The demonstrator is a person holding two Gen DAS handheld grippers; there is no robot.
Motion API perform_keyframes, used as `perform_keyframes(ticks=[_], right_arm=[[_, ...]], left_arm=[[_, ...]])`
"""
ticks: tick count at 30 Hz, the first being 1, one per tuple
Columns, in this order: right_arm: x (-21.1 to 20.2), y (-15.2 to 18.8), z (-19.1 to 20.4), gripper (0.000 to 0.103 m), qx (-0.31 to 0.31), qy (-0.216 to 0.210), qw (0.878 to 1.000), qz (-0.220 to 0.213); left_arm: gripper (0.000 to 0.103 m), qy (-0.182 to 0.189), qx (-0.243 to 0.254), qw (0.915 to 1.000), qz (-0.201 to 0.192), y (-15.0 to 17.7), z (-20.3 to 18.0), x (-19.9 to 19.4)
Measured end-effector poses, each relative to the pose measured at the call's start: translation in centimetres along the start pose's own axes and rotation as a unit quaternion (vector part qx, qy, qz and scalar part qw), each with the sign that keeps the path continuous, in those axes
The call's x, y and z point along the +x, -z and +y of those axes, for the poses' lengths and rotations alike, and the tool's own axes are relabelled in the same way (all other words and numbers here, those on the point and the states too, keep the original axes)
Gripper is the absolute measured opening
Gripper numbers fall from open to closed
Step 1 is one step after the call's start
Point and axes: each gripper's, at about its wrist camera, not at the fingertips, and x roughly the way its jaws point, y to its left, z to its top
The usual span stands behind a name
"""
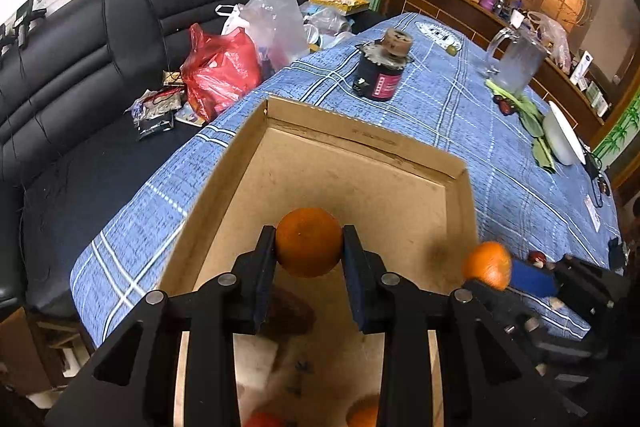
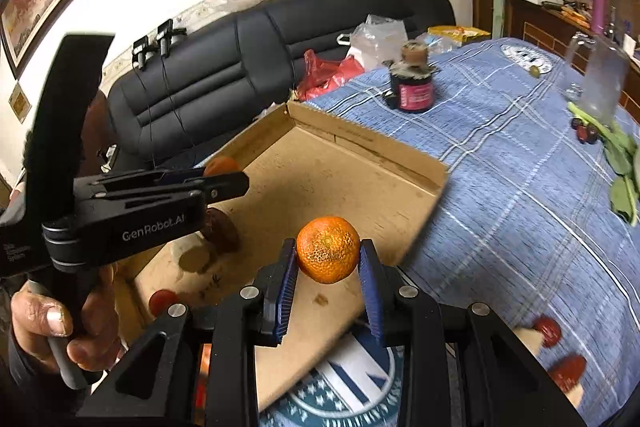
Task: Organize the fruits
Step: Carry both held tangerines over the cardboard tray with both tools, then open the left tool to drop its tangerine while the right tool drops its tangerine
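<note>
Over the cardboard box (image 1: 256, 131), your left gripper (image 1: 309, 247) pinches an orange (image 1: 308, 241) above the bare floor of the box, ready to lower. Your right gripper (image 2: 328, 253) pinches a second orange (image 2: 328, 249) over the box's near right edge, farther from its middle.

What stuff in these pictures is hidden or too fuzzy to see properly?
- Left wrist view: two fruits at the bottom of the cardboard box are cut off by the picture edge and the left gripper.
- Left wrist view: a dark brown lump sits half behind the jaws; what it is stays unclear.
- Right wrist view: the glass pitcher is blurred.
- Both views: the dark jar's label is too small to read.
</note>
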Motion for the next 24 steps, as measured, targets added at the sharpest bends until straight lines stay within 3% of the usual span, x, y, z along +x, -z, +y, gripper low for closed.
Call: perform_keyframes(ticks=[15,22,24], right_arm=[[5.4,0.3,1.3,0.030,-0.031,0.002,0.998,0.054],[6.1,0.5,1.1,0.033,-0.031,0.004,0.998,0.063],[5.9,0.4,1.0,0.037,-0.028,0.001,0.998,0.062]], left_arm=[[0.030,-0.021,0.012,0.9974,0.068,-0.2,-0.4,4.9],[0.031,-0.034,0.023,0.9971,0.065,-0.1,-0.7,4.9],[0.039,-0.037,0.018,0.9970,0.065,0.0,-0.5,4.8]])
